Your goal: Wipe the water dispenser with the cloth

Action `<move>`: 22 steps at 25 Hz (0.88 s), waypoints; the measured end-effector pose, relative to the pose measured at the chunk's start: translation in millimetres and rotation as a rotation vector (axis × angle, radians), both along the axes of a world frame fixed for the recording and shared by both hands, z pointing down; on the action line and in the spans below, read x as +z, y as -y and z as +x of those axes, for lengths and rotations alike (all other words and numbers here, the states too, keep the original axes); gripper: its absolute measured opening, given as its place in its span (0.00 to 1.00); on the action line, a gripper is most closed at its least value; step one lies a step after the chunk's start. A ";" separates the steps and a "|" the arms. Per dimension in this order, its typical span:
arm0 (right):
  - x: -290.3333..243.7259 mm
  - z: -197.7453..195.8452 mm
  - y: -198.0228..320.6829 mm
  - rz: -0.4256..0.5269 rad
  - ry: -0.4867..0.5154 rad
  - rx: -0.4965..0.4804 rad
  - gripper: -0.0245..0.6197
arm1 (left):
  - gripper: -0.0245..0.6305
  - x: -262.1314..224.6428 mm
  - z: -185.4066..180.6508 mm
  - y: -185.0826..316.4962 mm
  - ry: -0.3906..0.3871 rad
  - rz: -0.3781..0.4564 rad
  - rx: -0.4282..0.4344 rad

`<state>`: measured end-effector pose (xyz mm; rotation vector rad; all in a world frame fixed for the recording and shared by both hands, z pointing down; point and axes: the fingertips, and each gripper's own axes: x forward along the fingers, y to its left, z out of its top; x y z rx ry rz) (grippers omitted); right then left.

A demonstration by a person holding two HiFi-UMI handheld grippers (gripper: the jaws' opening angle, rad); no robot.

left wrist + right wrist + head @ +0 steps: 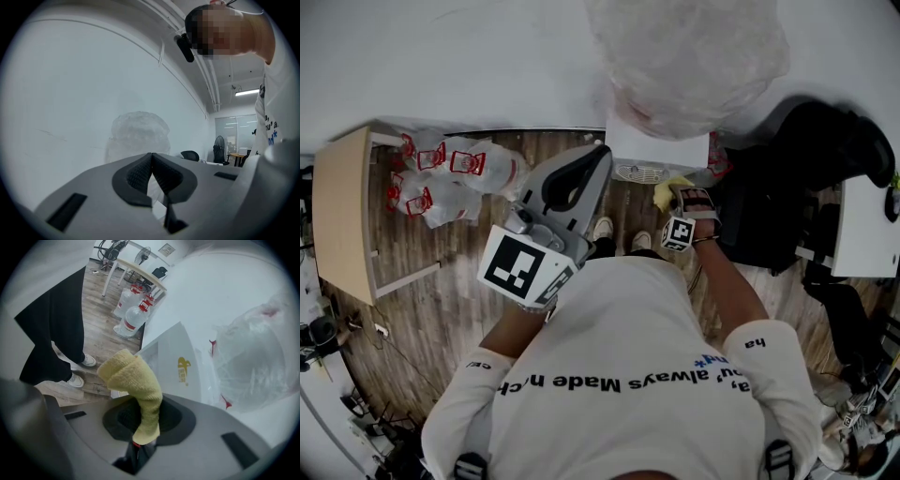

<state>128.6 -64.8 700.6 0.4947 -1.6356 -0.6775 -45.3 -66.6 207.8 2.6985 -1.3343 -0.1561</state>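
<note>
White-shirted torso fills the bottom of the head view, and above it at upper centre stands the white water dispenser, a plastic-wrapped bottle on top. At mid-frame, just left of the dispenser, the left gripper points up-frame with its jaws pressed together and nothing between them. Smaller, at centre right, the right gripper is clamped on a folded yellow cloth, held just beside the dispenser's front; whether they touch is unclear.
</note>
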 end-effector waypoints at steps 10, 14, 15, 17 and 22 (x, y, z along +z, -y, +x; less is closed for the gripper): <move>-5.2 -84.2 -2.8 -0.003 0.038 -0.132 0.13 | 0.07 5.6 -28.5 -5.2 0.004 -0.015 -0.058; -5.9 -117.0 0.0 0.003 0.047 -0.179 0.13 | 0.07 5.8 -41.8 -7.1 0.010 -0.016 -0.081; -5.7 -124.4 0.6 0.004 0.047 -0.189 0.13 | 0.07 5.8 -44.8 -7.8 0.011 -0.017 -0.086; -4.4 -137.8 1.9 0.006 0.045 -0.210 0.13 | 0.07 5.4 -50.0 -9.1 0.011 -0.018 -0.093; -2.3 -170.0 3.8 0.015 0.037 -0.280 0.13 | 0.07 4.0 -64.6 -11.2 0.017 -0.013 -0.119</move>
